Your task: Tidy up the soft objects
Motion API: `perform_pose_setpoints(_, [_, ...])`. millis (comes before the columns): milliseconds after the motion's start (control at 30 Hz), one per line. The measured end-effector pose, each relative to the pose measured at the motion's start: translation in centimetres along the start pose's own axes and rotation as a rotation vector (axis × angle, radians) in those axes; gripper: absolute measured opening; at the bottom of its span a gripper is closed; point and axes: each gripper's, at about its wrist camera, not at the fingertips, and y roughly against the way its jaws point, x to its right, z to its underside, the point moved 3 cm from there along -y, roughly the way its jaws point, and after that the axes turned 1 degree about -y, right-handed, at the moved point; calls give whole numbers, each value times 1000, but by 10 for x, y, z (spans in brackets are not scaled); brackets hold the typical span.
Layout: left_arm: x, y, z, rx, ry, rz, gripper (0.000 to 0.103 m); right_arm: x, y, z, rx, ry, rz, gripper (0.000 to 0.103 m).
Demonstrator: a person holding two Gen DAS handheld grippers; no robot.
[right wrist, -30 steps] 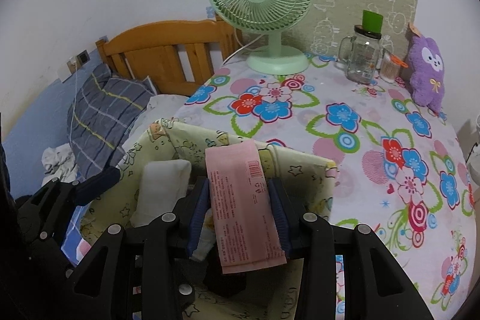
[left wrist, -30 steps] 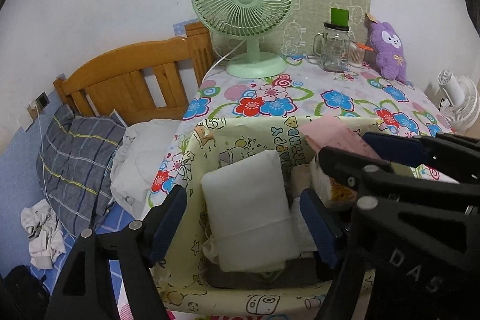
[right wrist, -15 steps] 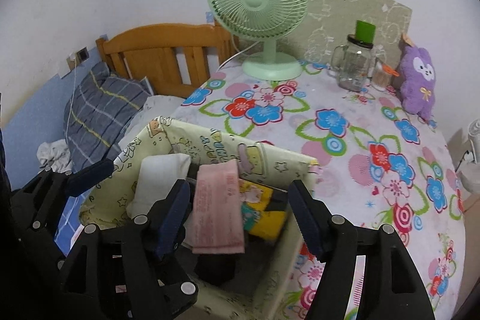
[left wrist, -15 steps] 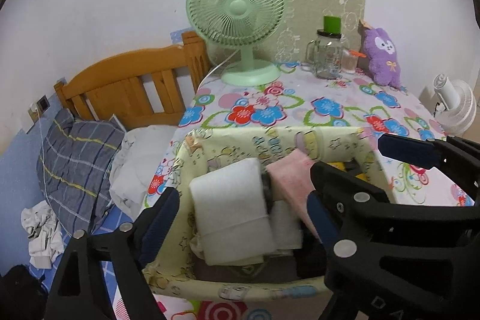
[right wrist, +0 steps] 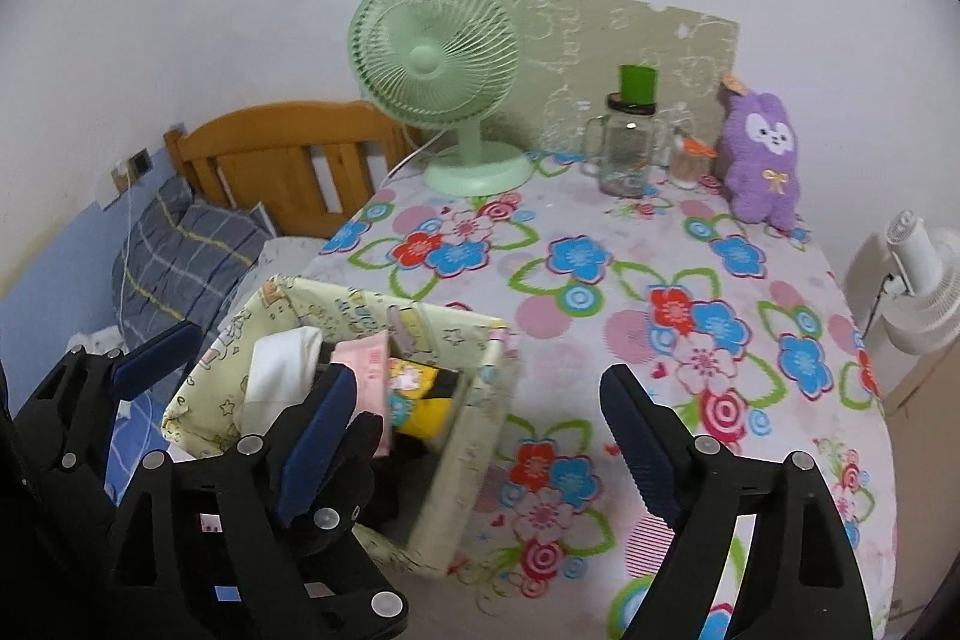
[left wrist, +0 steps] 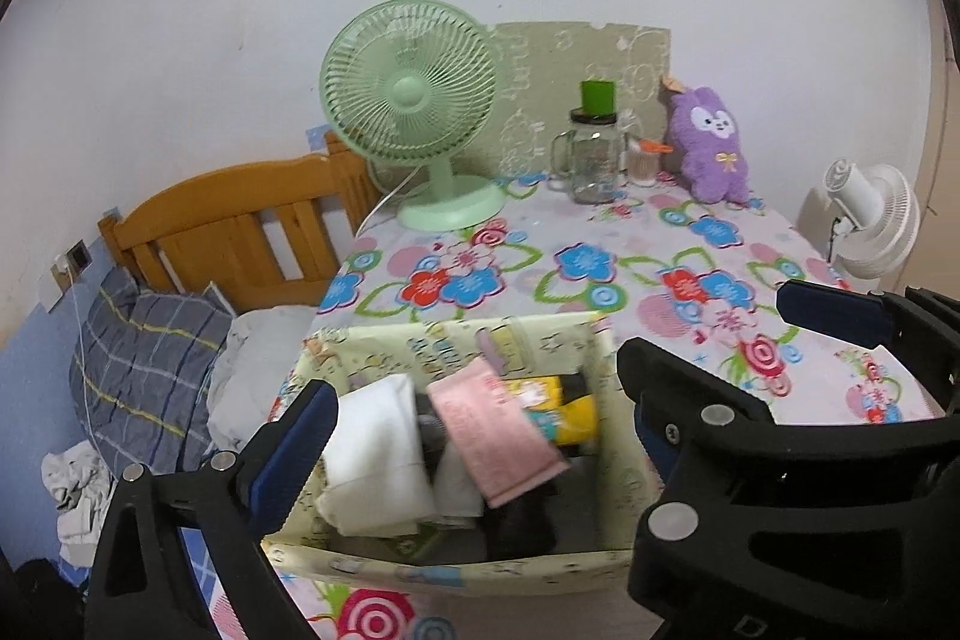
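L wrist view: left gripper (left wrist: 474,436) hangs over the yellow fabric bin (left wrist: 540,340), fingers spread wide, holding nothing. Inside the bin: a white folded cloth (left wrist: 375,454), the pink pack (left wrist: 495,436) leaning across it, and a yellow pack (left wrist: 558,409) behind. 1 s ago the pink pack was still pinched above the bin; now it lies loose inside.

R wrist view: right gripper (right wrist: 480,436) is wide apart and empty, pulled back to the right of the bin (right wrist: 468,430), over the floral tablecloth (right wrist: 690,292). It let go 0.5 s ago and has since backed off. Pink pack (right wrist: 366,370) sits between cloth and yellow pack.

So that placement looks done. The purple plush (right wrist: 759,166) by the wall may be next.
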Motion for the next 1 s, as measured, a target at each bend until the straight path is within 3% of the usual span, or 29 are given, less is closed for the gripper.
perform_pose_setpoints(567, [66, 34, -21, 50, -25, 92, 103, 73, 66, 6, 112, -73, 115, 96])
perform_pose_setpoints(1000, [94, 69, -24, 91, -37, 129, 103, 113, 114, 22, 181, -131, 187, 96])
